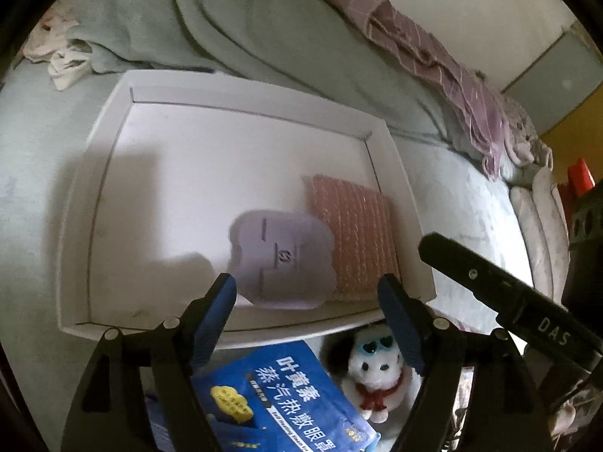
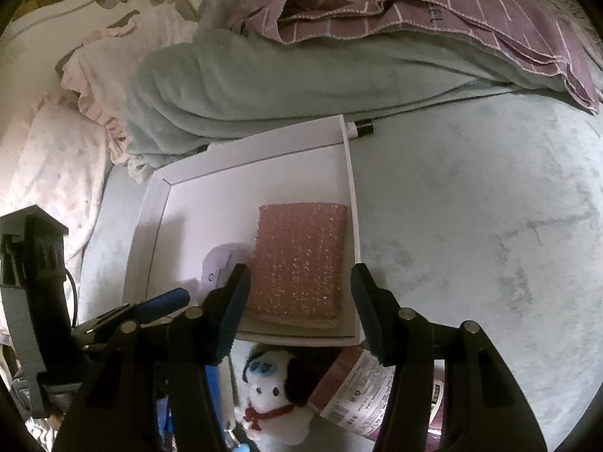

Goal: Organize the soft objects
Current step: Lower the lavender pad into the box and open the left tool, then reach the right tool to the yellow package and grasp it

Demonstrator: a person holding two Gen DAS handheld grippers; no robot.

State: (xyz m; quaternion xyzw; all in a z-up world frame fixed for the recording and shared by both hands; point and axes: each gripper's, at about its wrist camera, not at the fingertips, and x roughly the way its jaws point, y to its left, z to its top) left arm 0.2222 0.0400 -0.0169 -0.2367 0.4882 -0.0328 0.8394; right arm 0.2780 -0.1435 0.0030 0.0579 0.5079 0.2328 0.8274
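Observation:
A white tray (image 1: 83, 196) lies on the bed and holds a pink ribbed sponge (image 1: 358, 233) at its right side and a pale lilac flat pad (image 1: 282, 260) beside it. My left gripper (image 1: 307, 314) is open and empty just above the tray's near edge. My right gripper (image 2: 299, 301) is open and empty over the near end of the sponge (image 2: 301, 260); the tray rim (image 2: 150, 203) shows too. A white plush dog with a red scarf (image 1: 373, 369) lies below the tray, also in the right wrist view (image 2: 275, 395). A blue eye-mask packet (image 1: 286, 388) lies next to it.
A grey-green blanket (image 1: 226, 26) and a purple striped cloth (image 2: 414, 3) are heaped behind the tray. A pink frilled pillow (image 2: 86, 75) is at the left. A maroon packet (image 2: 358, 388) lies by the dog. A small black-and-white tube (image 2: 360, 128) sits at the tray's far corner.

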